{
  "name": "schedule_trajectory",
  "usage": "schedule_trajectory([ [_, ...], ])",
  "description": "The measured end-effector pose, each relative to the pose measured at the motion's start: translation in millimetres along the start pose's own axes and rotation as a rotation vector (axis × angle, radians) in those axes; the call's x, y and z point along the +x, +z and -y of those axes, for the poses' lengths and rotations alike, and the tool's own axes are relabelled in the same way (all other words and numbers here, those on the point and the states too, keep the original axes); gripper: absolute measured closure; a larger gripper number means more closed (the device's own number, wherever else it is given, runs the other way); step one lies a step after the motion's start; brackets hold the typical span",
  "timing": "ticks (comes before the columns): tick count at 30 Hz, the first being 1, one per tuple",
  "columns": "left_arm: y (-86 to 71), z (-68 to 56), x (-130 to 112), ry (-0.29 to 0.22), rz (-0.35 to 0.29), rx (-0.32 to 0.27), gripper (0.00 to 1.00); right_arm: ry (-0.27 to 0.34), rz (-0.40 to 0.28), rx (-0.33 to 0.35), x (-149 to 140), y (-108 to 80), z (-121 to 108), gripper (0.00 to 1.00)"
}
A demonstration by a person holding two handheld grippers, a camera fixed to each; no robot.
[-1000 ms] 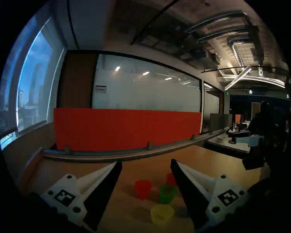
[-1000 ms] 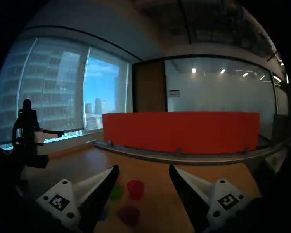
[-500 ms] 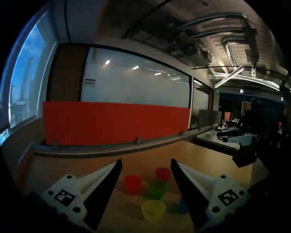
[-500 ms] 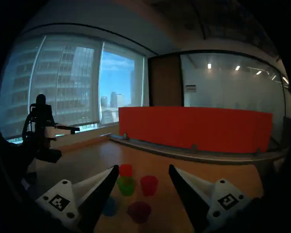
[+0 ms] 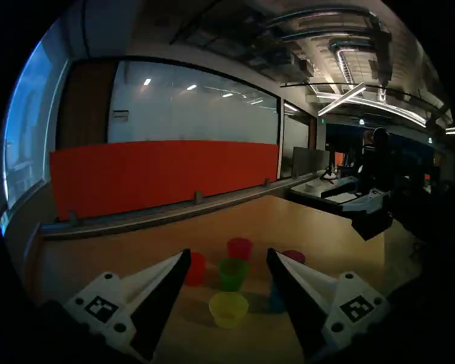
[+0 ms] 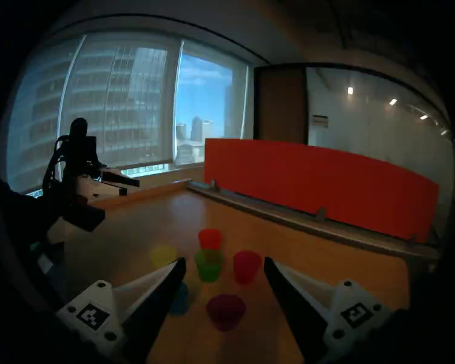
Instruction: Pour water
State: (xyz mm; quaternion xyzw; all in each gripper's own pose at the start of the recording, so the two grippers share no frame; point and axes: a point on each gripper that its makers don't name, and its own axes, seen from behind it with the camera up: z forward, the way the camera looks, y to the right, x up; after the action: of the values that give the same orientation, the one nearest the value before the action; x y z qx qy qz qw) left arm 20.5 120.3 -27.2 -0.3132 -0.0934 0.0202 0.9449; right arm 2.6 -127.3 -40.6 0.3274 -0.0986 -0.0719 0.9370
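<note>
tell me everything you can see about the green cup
The green cup is a small tapered tumbler, plastic by its look and slightly see-through. It stands upright, mouth open, on the wooden table, in the middle of a cluster of coloured cups, with the yellow cup just in front in the left gripper view. Whether it touches a neighbour or holds water I cannot tell. Nothing grips it.

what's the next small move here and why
Probably move the left tongs forward and down around the small yellow plastic cup. Both they and the right tongs stand open and hold nothing. That cup sits nearest to the left tongs and centred ahead of them on the wooden table. Whether any cup holds water cannot be told.
</note>
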Motion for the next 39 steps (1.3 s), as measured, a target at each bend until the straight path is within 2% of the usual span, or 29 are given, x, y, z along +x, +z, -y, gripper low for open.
schedule_trajectory([
  [12,1.3,-12.7,-38.6,0.0,0.076,-0.037,0.07,-0.005,0.072,0.041,-33.3,2.0,11.7,0.0],
  [18,3.1,-24.8,-56.6,0.025,0.124,-0.069,0.07,-0.015,0.108,0.059,-47.3,3.4,17.1,0.0],
  [26,4.5,-34.0,-72.0,0.058,0.167,-0.092,0.07,-0.033,0.134,0.081,-58.2,5.6,23.1,0.0],
  [39,8.2,-27.4,-74.0,0.052,0.166,-0.083,0.07,-0.017,0.169,0.126,-81.4,24.2,38.0,0.0],
])
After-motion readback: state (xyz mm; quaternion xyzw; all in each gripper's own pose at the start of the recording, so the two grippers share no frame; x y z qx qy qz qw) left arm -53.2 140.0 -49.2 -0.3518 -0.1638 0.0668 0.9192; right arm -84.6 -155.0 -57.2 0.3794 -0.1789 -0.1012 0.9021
